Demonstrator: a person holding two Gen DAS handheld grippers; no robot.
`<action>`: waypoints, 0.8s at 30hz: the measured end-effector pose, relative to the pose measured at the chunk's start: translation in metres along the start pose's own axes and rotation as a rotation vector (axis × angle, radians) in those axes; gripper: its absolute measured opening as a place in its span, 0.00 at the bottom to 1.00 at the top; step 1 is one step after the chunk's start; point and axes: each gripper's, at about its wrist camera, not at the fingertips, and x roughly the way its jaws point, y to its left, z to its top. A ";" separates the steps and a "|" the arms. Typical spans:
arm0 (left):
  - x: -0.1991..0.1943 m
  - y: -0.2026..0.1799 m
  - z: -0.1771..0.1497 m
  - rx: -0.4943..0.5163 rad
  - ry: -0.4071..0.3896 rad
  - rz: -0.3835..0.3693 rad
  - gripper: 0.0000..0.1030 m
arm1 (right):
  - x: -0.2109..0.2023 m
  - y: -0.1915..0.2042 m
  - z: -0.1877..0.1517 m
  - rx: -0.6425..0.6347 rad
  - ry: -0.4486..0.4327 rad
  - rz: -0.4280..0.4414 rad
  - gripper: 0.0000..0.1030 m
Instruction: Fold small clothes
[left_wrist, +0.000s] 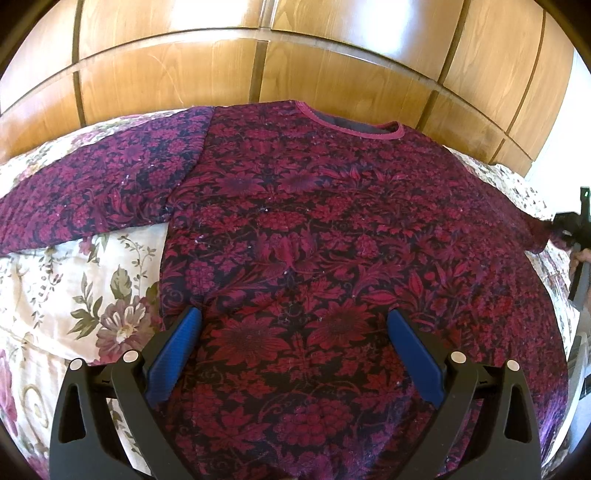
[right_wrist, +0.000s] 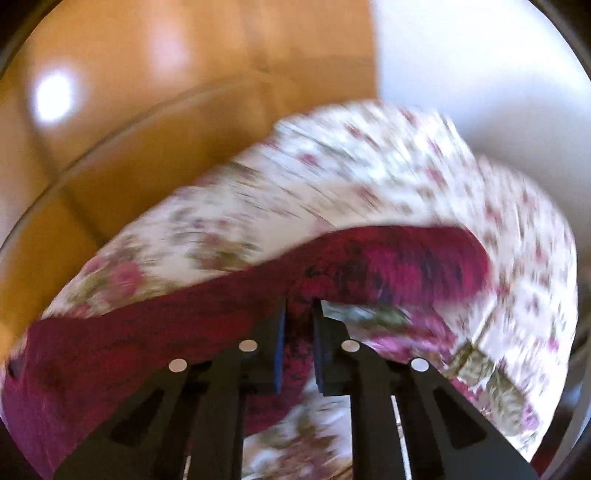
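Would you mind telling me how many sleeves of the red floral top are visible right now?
2. The left sleeve lies spread out on the bedspread, left of the body. The right sleeve is pinched in the right gripper at the far right.

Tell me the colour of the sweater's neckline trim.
Plain pink-magenta neckline trim on the floral sweater, clearest in the left wrist view.

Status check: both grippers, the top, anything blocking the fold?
Left gripper open above the maroon floral top's body. Right gripper shut on its sleeve. Top flat on floral bedspread. Nothing blocking.
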 end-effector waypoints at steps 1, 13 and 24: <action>0.000 0.000 0.000 -0.002 -0.001 0.000 0.96 | -0.010 0.016 -0.001 -0.055 -0.024 0.018 0.10; -0.011 0.016 0.013 -0.101 -0.009 -0.064 0.96 | -0.067 0.224 -0.081 -0.479 -0.025 0.385 0.09; -0.020 0.038 0.062 -0.231 -0.053 -0.234 0.96 | -0.077 0.296 -0.159 -0.677 0.062 0.520 0.56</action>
